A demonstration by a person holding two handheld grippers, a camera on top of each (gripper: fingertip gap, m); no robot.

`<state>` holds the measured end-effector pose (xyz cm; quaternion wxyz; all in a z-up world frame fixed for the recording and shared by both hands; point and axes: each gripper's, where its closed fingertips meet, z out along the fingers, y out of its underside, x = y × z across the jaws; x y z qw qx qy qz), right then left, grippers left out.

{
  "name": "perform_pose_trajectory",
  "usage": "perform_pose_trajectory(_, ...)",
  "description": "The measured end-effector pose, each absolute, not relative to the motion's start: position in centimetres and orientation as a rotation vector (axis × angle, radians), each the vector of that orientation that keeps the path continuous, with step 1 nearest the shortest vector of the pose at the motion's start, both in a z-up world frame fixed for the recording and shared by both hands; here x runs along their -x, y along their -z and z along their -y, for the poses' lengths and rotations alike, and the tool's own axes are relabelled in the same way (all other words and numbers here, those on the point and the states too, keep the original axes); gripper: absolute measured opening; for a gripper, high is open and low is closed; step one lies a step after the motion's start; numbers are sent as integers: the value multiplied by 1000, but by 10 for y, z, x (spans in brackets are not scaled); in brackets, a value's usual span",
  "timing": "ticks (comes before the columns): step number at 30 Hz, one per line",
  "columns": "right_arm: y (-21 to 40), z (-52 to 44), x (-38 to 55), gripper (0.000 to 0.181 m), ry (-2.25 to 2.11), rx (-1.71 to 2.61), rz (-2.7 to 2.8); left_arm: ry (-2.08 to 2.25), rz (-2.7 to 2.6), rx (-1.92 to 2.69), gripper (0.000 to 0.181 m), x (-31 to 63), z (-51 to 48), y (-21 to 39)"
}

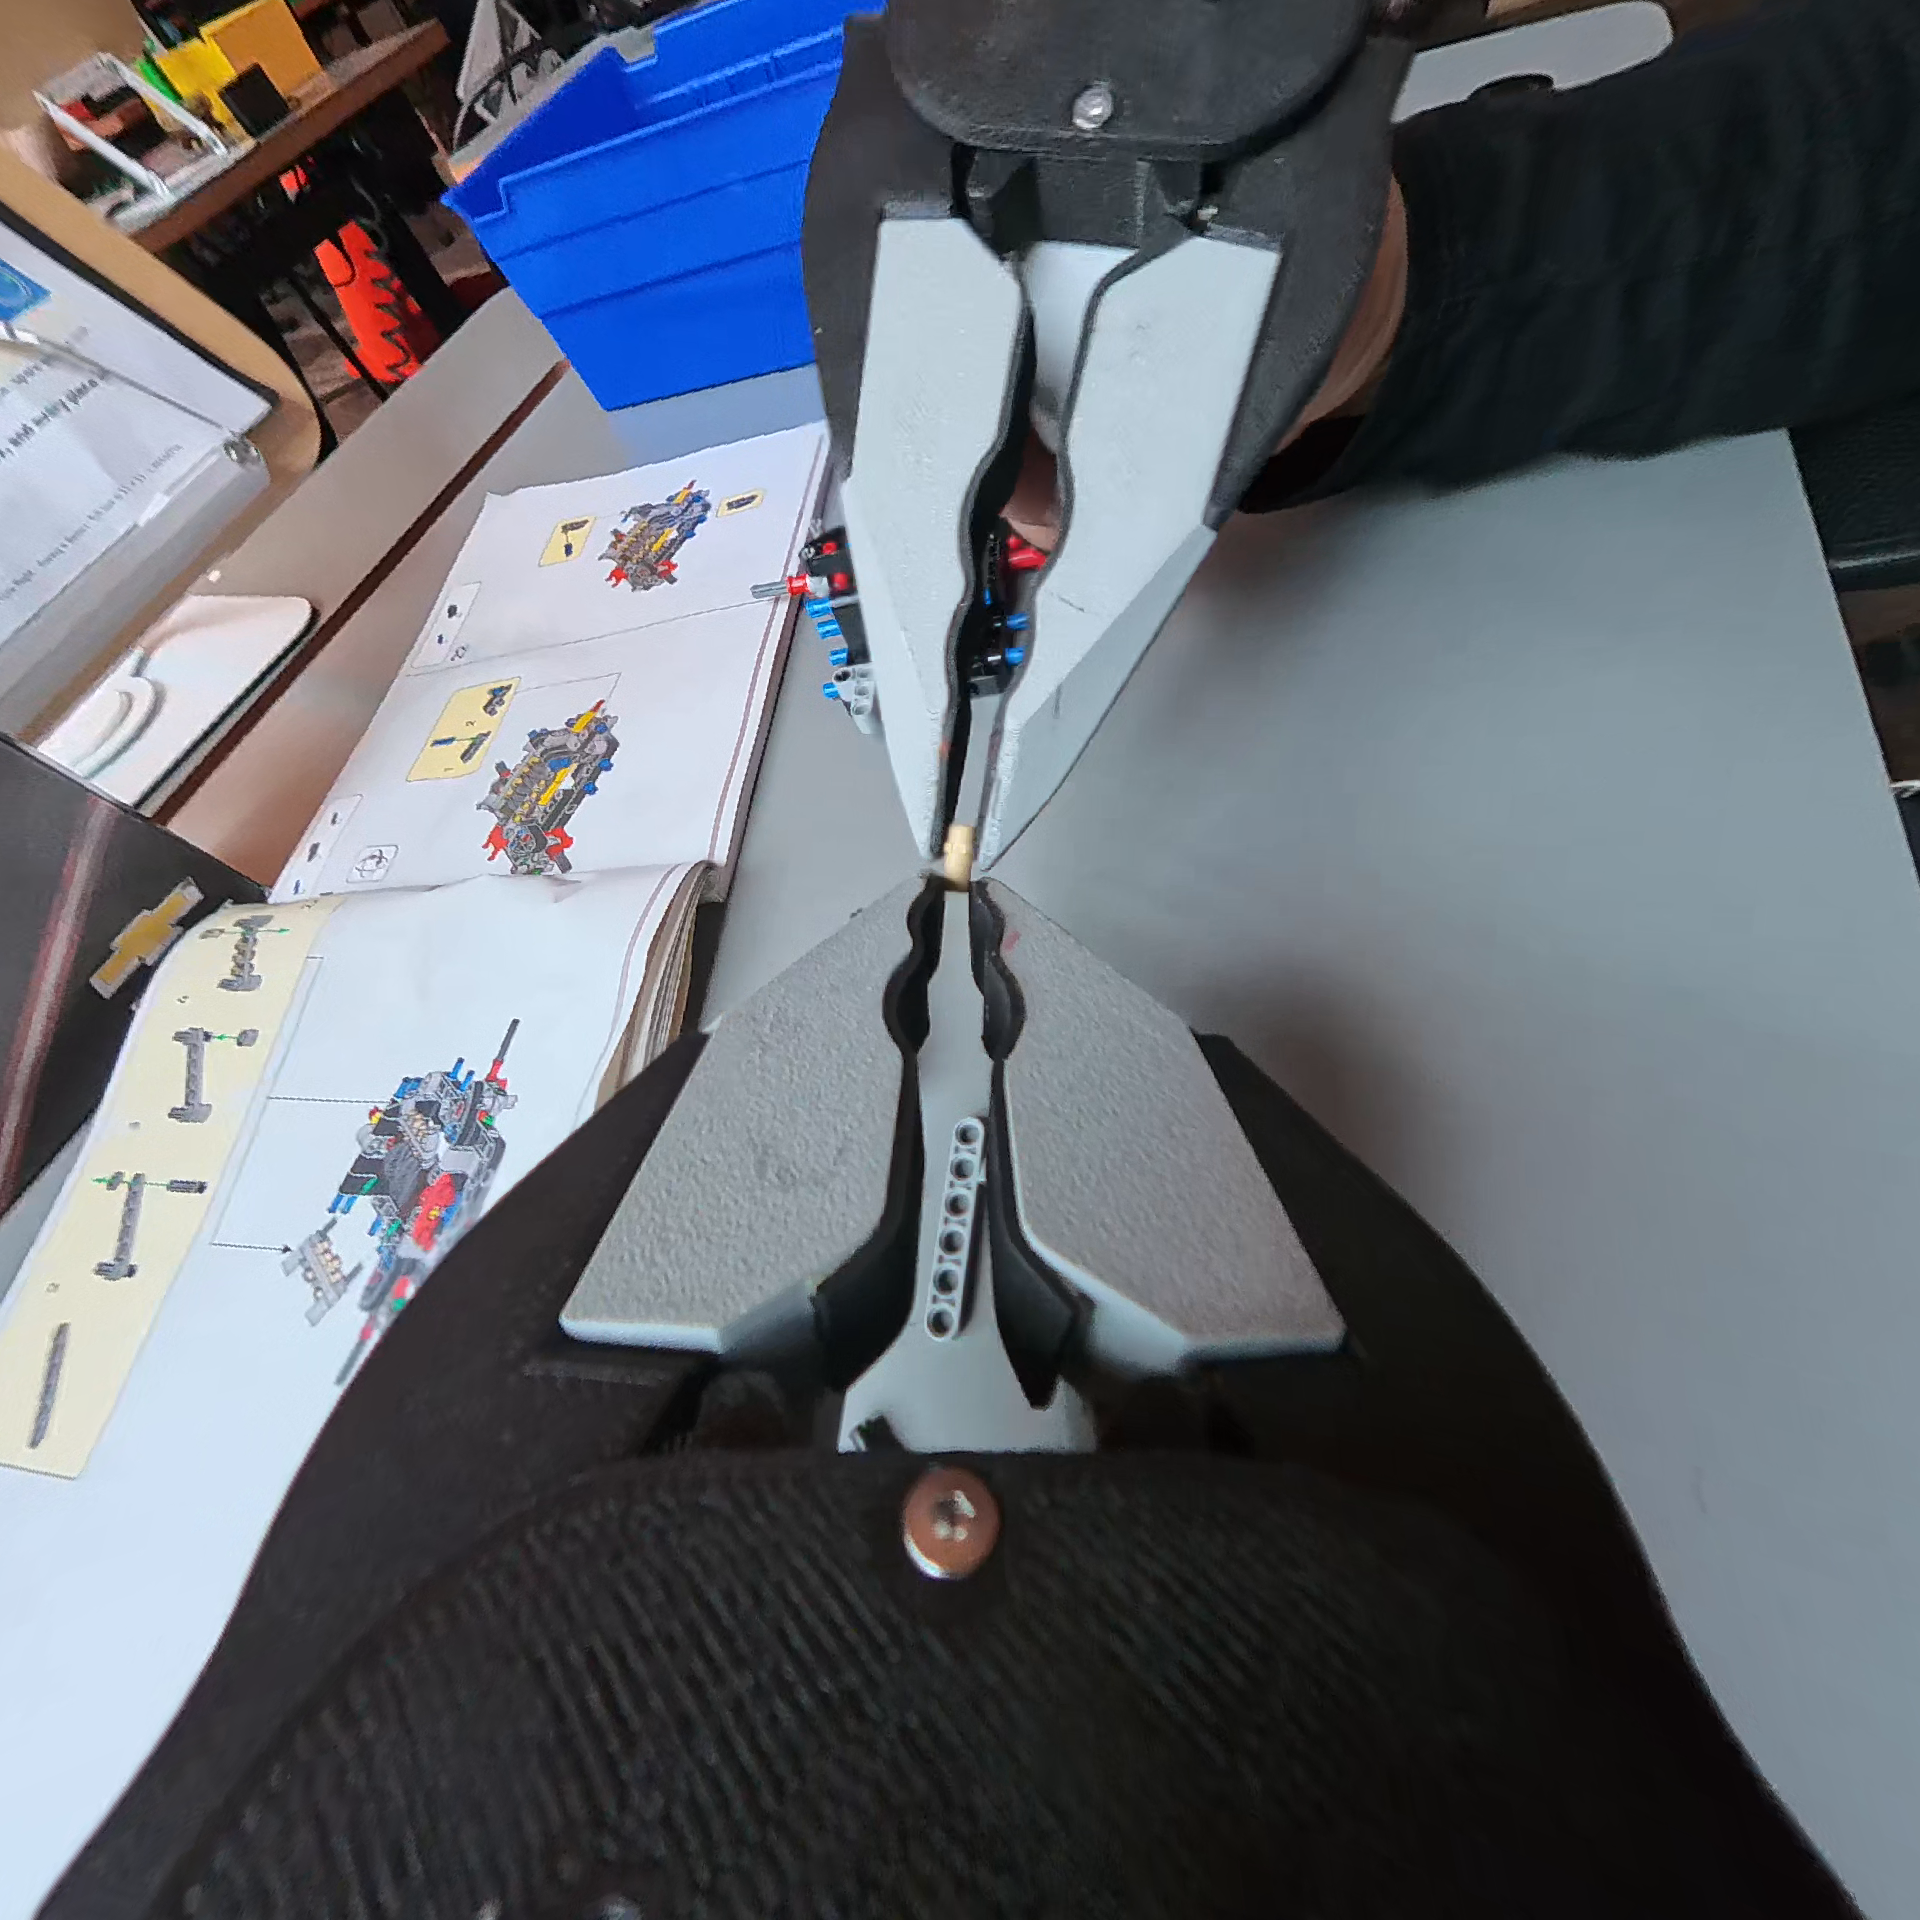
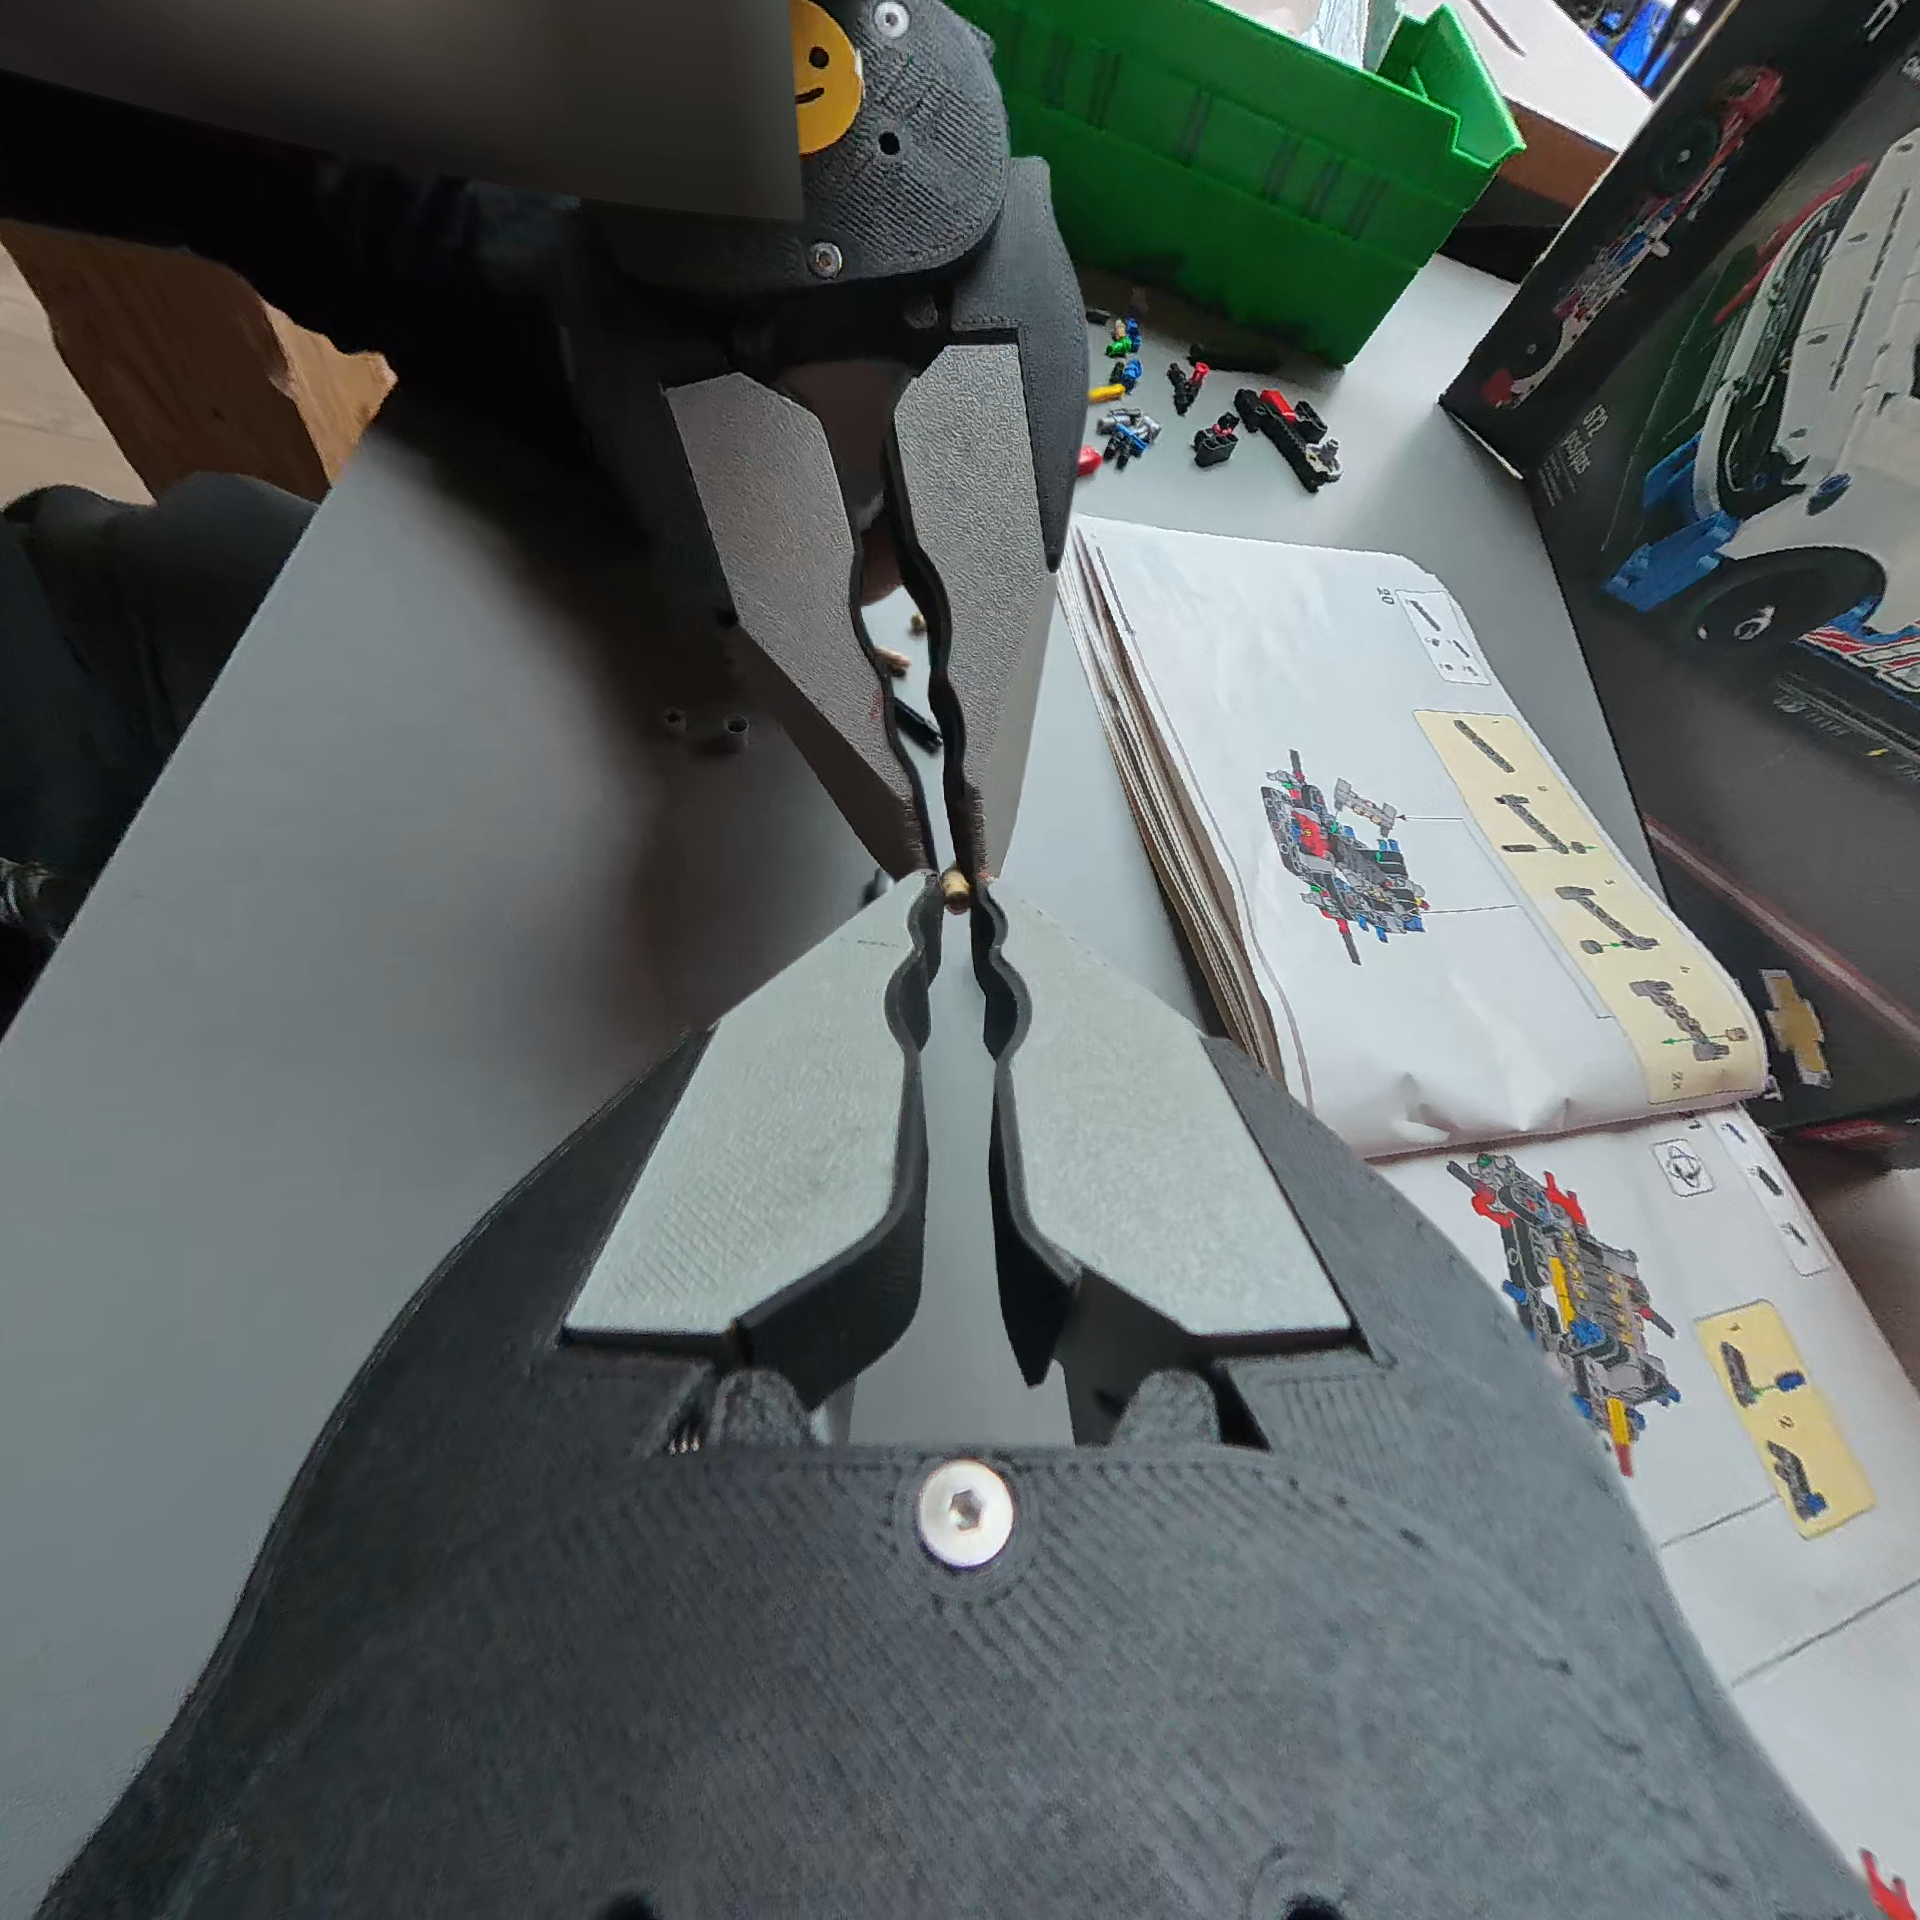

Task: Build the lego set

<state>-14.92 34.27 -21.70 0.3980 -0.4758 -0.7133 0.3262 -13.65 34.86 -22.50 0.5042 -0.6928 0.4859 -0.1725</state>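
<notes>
Lego tan bush (image 1: 957,854) is pinched between both tongs tip to tip, above the table (image 1: 1455,935). My left tongs (image 1: 954,891) and right tongs (image 1: 961,831) are nearly closed on it and a thin black axle (image 1: 964,769). Tiny grip, so any twist probably pops it loose toward the manual (image 1: 582,665).

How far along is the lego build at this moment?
Early to middle, judging by what lies out. Done: a partly built black assembly sits beyond the open manual. In hand: the left claw and right claw meet tip to tip around a small tan piece; who grips it is unclear. Left: loose parts and a grey beam wait unused.
</notes>
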Motion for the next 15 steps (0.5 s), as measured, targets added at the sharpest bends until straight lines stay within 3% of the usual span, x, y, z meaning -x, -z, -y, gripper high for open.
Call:
perform_pose_trajectory(5,224,-358,145,2,-799,1309,1800,369,-1140,1817,29,153,-363,247)
perform_pose_trajectory(12,238,-379,147,2,-644,1407,1946,343,-1143,2011,10,167,-377,276)
perform_pose_trajectory(15,251,-381,151,2,-571,1407,2060,376,-1174,2043,11,164,-376,281)
